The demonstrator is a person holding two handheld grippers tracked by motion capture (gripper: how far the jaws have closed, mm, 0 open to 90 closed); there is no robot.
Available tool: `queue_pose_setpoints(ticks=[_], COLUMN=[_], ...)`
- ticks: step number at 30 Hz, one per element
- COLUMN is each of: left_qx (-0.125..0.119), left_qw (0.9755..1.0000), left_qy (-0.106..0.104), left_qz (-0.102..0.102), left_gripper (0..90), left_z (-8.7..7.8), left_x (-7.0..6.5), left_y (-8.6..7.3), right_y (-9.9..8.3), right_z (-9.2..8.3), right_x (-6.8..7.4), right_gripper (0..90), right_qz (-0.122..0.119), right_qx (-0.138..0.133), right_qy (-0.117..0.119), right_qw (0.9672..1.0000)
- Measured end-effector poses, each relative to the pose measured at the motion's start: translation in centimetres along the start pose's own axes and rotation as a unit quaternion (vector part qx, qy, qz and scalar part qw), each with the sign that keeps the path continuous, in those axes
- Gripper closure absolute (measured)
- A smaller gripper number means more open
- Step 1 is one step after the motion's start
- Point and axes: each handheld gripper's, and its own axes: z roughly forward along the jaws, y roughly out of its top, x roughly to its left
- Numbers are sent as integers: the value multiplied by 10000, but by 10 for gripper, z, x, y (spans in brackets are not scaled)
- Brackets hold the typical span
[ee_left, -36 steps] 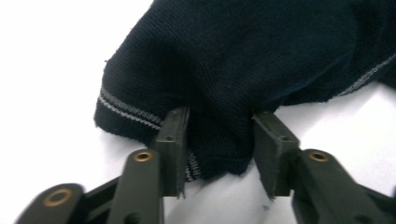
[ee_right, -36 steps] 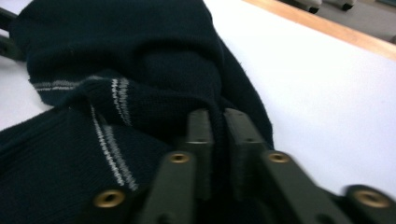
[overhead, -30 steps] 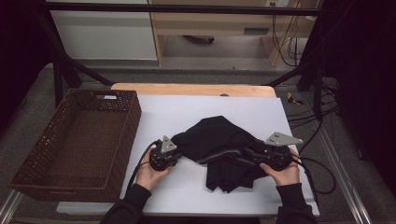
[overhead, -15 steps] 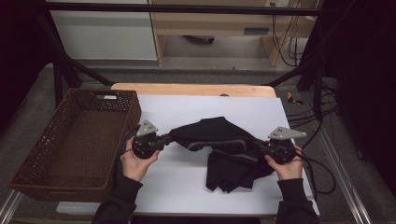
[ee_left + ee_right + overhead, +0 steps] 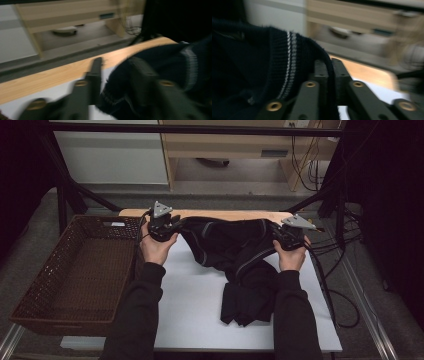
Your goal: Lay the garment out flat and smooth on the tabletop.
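Gripping dark sweater (image 5: 227, 250): right tool (image 5: 278, 234) clamped, left tool (image 5: 176, 223) loosened.

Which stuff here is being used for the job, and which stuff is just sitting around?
In use:
- black sweater, lifted and stretched between both hands
- left gripper, on one edge of it
- right gripper, pinching its ribbed hem
- white table, under the hanging part

Just sitting around:
- brown wicker basket, left of the table
- cables, trailing on the right
- wooden shelf unit, behind the table
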Motion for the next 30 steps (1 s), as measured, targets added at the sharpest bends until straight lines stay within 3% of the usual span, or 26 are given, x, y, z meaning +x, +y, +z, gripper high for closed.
queue_pose_setpoints(ticks=[2, 4, 8, 10, 13, 16, 18, 21, 23, 24, 27, 30], left_qx=[191, 413, 578, 697, 740, 827, 953, 1073, 1054, 1054, 1192, 1286], left_qw=[9997, 9986, 9962, 9948, 9932, 9899, 9882, 9877, 9855, 9844, 9796, 9736], left_qy=[-137, -278, -550, -657, -844, -1104, -1175, -1138, -1332, -1408, -1611, -1869], left_qz=[-108, -180, -350, -347, -304, -333, -245, -74, -8, 13, 150, 236], left_gripper=[433, 319, 219, 154, 120, 69, 42, 32, 32, 32, 69, 143], left_z=[3, 2, -4, -8, -14, -17, -19, -24, -28, -29, -30, -27], left_x=[-2, -4, -6, -8, -16, -27, -35, -50, -63, -68, -90, -108], left_y=[-6, -17, -43, -54, -71, -85, -92, -101, -110, -113, -125, -131], right_y=[0, -2, -14, -25, -38, -54, -62, -70, -74, -77, -85, -92], right_z=[4, -1, -20, -32, -48, -65, -74, -85, -90, -92, -94, -96], right_x=[0, 1, 6, 12, 18, 25, 31, 41, 47, 49, 53, 54], right_gripper=[640, 566, 461, 409, 351, 312, 309, 317, 352, 371, 445, 498], right_qz=[-71, -53, 54, 115, 125, 255, 212, 61, -103, -216, -332, -266], right_qx=[233, 255, 326, 431, 457, 544, 642, 696, 873, 929, 1122, 1270], right_qy=[-66, 69, 588, 947, 1244, 1597, 1736, 1930, 2022, 1980, 2022, 2056], right_qw=[9997, 9996, 9977, 9945, 9911, 9853, 9825, 9787, 9754, 9756, 9723, 9700])
